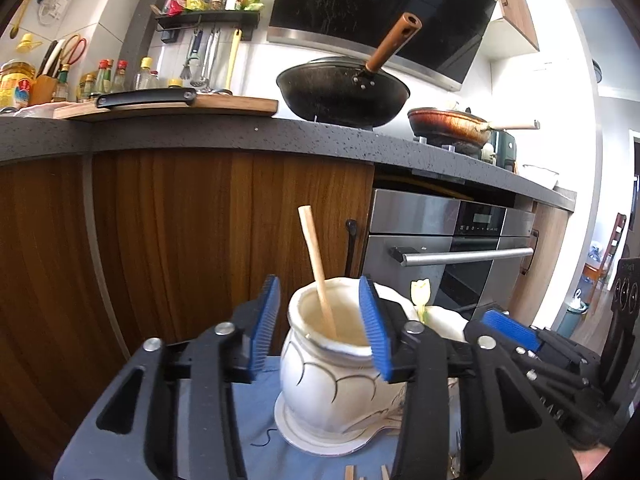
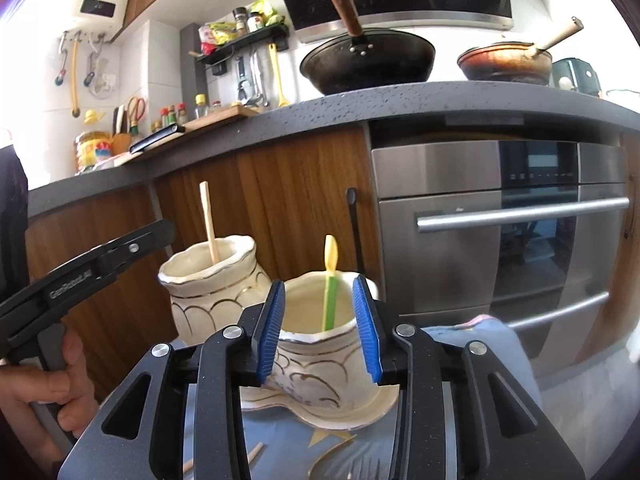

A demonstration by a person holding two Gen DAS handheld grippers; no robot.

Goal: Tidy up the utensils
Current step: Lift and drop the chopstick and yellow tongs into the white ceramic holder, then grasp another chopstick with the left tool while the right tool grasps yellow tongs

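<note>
Two white ceramic jars with gold lines stand on a shared saucer (image 2: 360, 412) on a blue cloth. The left jar (image 1: 332, 384) (image 2: 212, 288) holds one wooden chopstick (image 1: 318, 276) (image 2: 210, 228). The right jar (image 2: 320, 360) holds a yellow-green utensil (image 2: 330, 284), whose tip shows in the left wrist view (image 1: 421, 294). My left gripper (image 1: 320, 328) is open and empty above the left jar's mouth. My right gripper (image 2: 320, 330) is open and empty around the right jar's rim. Loose chopstick ends (image 1: 350, 472) (image 2: 254, 454) lie on the cloth.
Wooden cabinet doors (image 1: 224, 240) and a steel oven (image 2: 500, 232) stand close behind the jars. The grey counter (image 1: 240, 136) above carries a black wok (image 1: 344, 92), a brown pan (image 2: 504, 62) and a cutting board with a knife (image 1: 148, 100). A black rod (image 2: 354, 232) hangs on the cabinet.
</note>
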